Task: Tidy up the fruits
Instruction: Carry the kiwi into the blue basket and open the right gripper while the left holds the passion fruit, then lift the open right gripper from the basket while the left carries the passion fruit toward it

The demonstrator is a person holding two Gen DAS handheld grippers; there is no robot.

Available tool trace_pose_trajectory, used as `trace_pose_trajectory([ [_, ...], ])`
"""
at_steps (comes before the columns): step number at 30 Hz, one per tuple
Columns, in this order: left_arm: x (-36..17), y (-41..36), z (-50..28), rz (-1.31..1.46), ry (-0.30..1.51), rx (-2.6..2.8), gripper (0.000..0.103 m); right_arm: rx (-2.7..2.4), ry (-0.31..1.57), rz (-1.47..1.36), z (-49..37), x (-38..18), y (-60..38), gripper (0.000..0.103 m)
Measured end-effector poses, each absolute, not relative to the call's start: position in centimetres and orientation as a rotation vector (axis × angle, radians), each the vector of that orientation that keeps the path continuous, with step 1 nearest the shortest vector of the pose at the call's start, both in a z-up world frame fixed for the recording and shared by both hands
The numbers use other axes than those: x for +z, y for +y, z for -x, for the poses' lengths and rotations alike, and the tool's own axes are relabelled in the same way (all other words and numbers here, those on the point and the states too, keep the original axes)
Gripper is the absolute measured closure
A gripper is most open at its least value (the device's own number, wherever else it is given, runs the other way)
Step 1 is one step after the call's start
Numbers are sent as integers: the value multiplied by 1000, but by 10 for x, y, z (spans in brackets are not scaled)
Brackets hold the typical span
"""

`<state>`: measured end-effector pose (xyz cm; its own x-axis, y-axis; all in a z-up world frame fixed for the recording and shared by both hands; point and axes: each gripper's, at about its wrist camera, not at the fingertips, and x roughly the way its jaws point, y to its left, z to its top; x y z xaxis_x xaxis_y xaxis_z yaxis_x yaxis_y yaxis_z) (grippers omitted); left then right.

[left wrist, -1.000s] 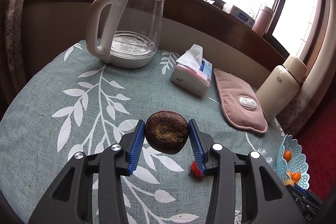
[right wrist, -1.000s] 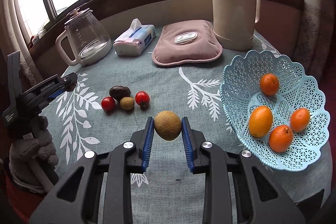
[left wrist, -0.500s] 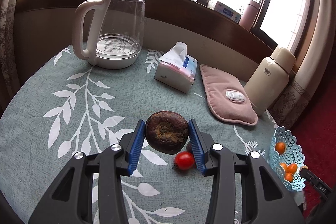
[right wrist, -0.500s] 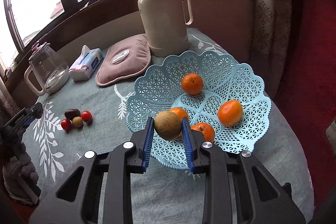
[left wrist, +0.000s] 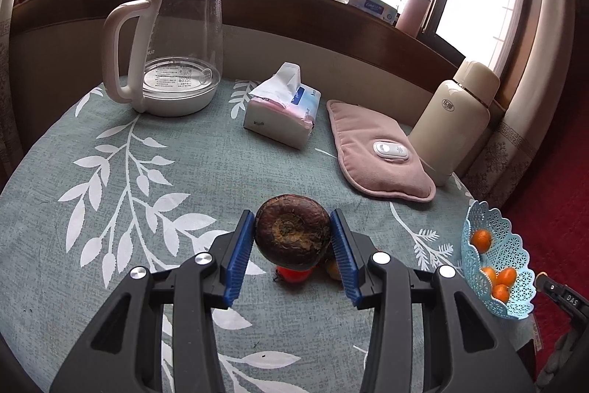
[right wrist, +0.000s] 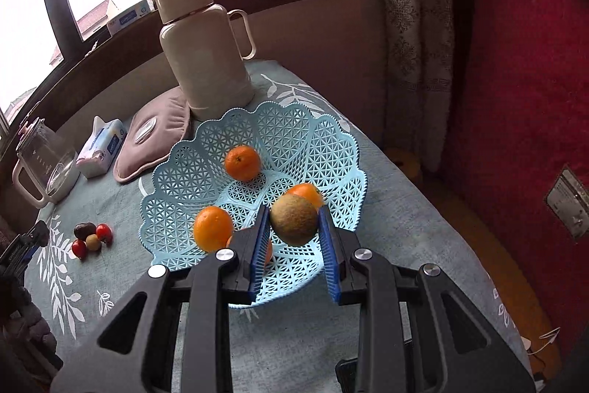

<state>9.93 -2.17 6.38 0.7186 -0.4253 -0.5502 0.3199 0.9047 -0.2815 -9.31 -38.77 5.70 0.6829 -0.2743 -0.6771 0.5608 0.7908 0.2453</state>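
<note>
My left gripper (left wrist: 292,240) is shut on a dark brown round fruit (left wrist: 291,234), held just above a small red fruit (left wrist: 292,275) and a yellowish one (left wrist: 332,268) on the table. My right gripper (right wrist: 294,227) is shut on a tan round fruit (right wrist: 293,219) over the near side of the light blue lattice basket (right wrist: 294,139). Several oranges (right wrist: 242,162) lie in that basket. At the left of the right wrist view a dark fruit (right wrist: 84,230) shows beside small red and yellow ones (right wrist: 103,231). I cannot tell whether it is the held one.
A glass kettle (left wrist: 176,50), a tissue pack (left wrist: 281,113), a pink heat pad (left wrist: 375,150) and a cream flask (left wrist: 456,124) line the back of the leaf-patterned tablecloth (left wrist: 110,172). The basket (left wrist: 493,264) stands near the table's right edge.
My right gripper has carried the tan fruit from the table's middle to over the basket. My left gripper has shifted a little sideways, still gripping the dark fruit.
</note>
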Motion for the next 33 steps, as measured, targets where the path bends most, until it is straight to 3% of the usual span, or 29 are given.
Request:
trace_pose_trajectory([
  [9,63,-23,-99,167,652,-419,60,-489,680,-480,93,50,-388,73],
  [12,63,-23,-99,168,653,-420,60,-500,669,-485,96,51,-390,64],
  [21,64,-27,-97,154,645,-426,60,-492,640,-482,105,56,-384,63],
  [25,66,-31,-93,142,643,-432,60,-487,615,-482,113,59,-381,52],
  [33,66,-55,-76,86,658,-482,60,-494,577,-517,135,58,-389,44],
])
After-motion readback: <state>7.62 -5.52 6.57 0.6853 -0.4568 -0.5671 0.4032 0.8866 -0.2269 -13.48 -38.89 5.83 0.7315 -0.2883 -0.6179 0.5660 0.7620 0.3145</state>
